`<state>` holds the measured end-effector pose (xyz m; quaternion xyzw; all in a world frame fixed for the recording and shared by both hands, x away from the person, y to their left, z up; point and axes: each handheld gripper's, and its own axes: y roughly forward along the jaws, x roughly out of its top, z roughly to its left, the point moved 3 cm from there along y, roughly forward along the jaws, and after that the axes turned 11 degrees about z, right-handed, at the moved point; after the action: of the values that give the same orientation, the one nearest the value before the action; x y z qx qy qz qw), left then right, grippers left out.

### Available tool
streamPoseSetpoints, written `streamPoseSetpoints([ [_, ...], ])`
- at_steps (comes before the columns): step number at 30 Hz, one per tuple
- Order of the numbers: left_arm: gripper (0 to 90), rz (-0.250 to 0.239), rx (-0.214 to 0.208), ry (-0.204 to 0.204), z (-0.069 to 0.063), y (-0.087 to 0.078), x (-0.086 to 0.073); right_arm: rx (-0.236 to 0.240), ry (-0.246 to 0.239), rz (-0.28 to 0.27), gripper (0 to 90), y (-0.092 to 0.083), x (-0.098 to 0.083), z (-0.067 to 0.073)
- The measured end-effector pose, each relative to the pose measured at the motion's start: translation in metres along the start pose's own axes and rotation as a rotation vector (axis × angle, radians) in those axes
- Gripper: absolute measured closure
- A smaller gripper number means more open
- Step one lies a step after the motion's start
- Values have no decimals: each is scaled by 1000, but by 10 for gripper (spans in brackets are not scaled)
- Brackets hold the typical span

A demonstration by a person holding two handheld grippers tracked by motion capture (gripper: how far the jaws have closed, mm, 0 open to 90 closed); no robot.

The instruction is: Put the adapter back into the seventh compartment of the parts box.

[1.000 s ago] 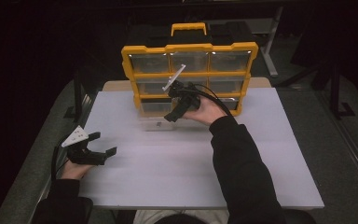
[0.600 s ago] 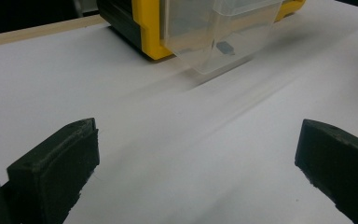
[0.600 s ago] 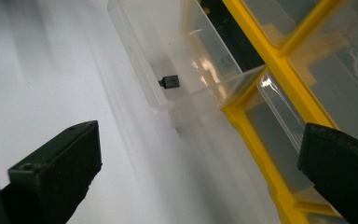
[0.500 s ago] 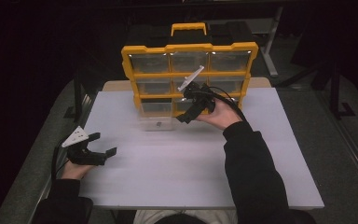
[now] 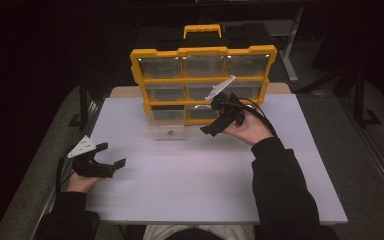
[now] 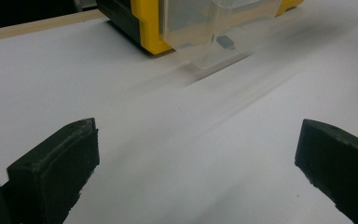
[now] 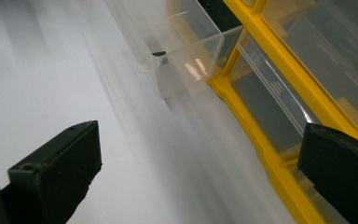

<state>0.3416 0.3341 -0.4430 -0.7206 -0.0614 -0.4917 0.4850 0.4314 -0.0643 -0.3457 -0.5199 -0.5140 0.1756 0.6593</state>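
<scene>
A yellow organizer point(image 5: 203, 51) with clear drawers stands upright at the far middle of the white table point(image 5: 205, 190). Its bottom-left drawer point(image 5: 167, 131) is pulled out onto the table, and a small dark piece point(image 5: 170, 133) lies inside. My right gripper point(image 5: 215, 120) hovers open just right of that drawer, in front of the bottom row. The right gripper view shows the drawer point(image 7: 186, 51), the piece point(image 7: 158, 54) and the yellow frame point(image 7: 261, 130) beyond the wide-apart jaws. My left gripper point(image 5: 112, 154) rests open near the table's left edge, facing the drawer point(image 6: 214, 42).
A black case with a yellow handle point(image 5: 202, 31) stands behind the organizer. Dark floor and metal stand legs point(image 5: 290, 60) surround the table. Bare white surface lies between the two hands.
My right gripper has moved to the right, away from the pulled-out drawer, staying open. The left gripper has not moved.
</scene>
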Motion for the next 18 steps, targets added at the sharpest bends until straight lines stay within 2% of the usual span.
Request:
streamPoseSetpoints([
  [10,0,2,3,-1,0,0,0,-7,28,-14,0,-4,-22,-4],
  [18,0,4,9,-3,0,-1,0,-8,71,-32,0,-7,-43,-9],
])
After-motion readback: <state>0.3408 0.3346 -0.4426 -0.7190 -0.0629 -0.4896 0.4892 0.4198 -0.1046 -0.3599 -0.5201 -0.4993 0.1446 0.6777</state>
